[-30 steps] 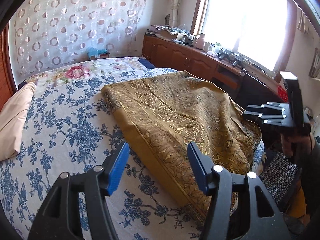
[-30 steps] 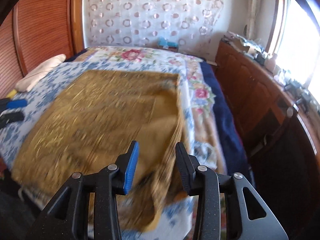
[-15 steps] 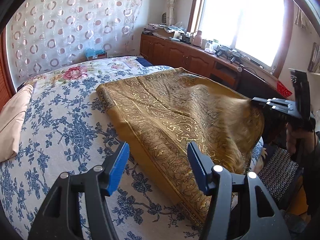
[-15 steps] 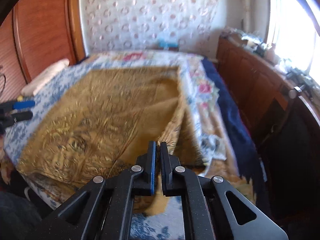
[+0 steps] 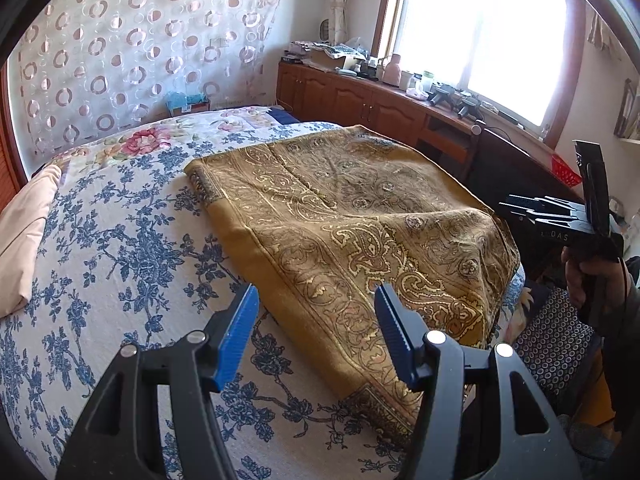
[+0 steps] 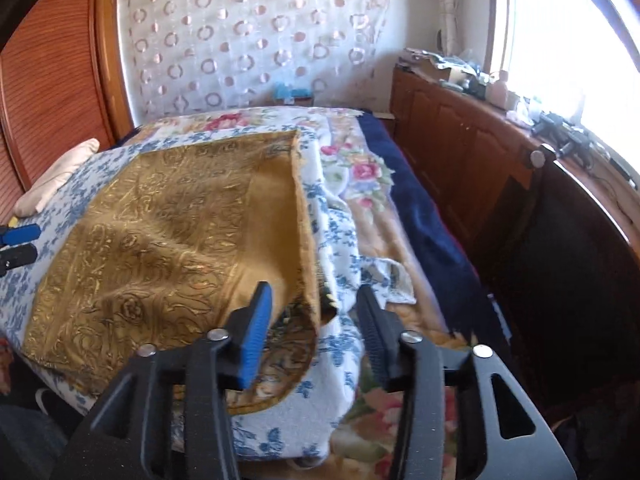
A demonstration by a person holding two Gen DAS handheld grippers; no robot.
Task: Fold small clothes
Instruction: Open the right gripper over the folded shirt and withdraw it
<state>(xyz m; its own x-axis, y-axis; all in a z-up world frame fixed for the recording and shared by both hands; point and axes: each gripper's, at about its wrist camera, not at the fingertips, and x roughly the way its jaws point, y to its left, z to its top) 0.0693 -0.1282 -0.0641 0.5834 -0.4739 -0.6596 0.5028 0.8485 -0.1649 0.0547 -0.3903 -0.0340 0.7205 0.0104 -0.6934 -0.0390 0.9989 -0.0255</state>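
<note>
- While one gold paisley cloth (image 5: pixel 360 216) lies folded on the bed (image 5: pixel 120 240), no container shows.
- Two grippers: left gripper (image 5: pixel 316 332) gapes empty; right gripper (image 6: pixel 316 320) is opening over the cloth's corner, pads clear.

The left gripper (image 5: pixel 316 332) points forward and down, its two blue-padded fingers (image 5: pixel 234 340) set well apart with nothing pressed between them. The right gripper (image 6: pixel 316 320) tilts down at a similar angle; its jaws are opening, and the pads press on nothing. Seen from the left wrist, the right gripper (image 5: pixel 560 216) sits at the far right edge, level and side-on, gripped from below by a hand (image 5: pixel 592 280) whose dark sleeve (image 5: pixel 628 300) runs off the frame.
</note>
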